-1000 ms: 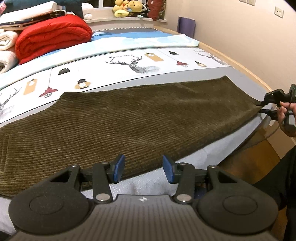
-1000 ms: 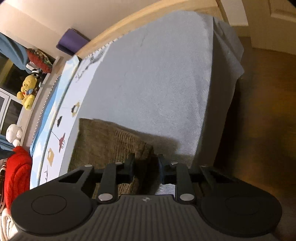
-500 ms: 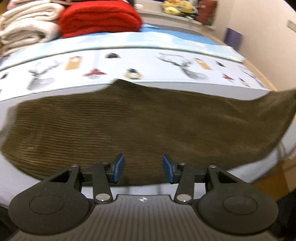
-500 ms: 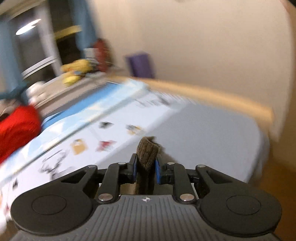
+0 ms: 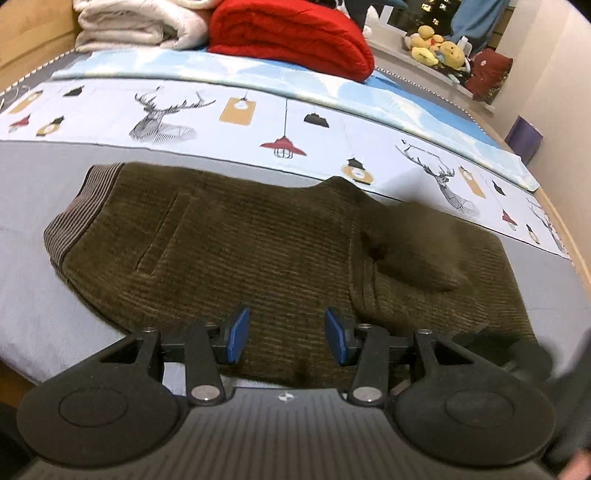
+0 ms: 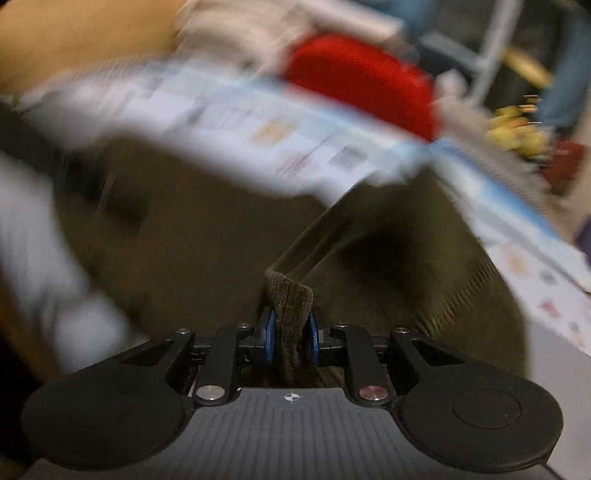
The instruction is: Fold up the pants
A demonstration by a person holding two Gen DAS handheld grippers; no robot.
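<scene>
Olive-brown corduroy pants (image 5: 229, 251) lie across the near half of a bed (image 5: 33, 317) covered in a grey sheet, with their ribbed waistband (image 5: 70, 218) at the left. A second ago they were stretched out at full length, the leg end held at the right edge of the bed. Now that leg end has been carried over to the left, so the right part of the pants is doubled back on itself, with a loose, blurred hump of cloth (image 5: 417, 254) riding above the lower layer. The right claw (image 6: 291, 334) is pinching a bunched corner of the corduroy between its blue pads (image 6: 270, 332), and its view is smeared by fast motion. The left claw (image 5: 286, 332) hangs just over the near edge of the pants with its fingers spread and nothing between them. It has shifted leftward along the bed, so its view now takes in the waistband, which was out of frame before. Beyond the pants runs a pale duvet cover printed with deer and lamps (image 5: 236, 110). At the far side sit a folded red blanket (image 5: 291, 33), a cream blanket (image 5: 140, 22) and some yellow plush toys (image 5: 436, 46). The first lengthwise fold appears to be about halfway done. The leg end has not yet been laid on the waistband, and the hump would need flattening.
</scene>
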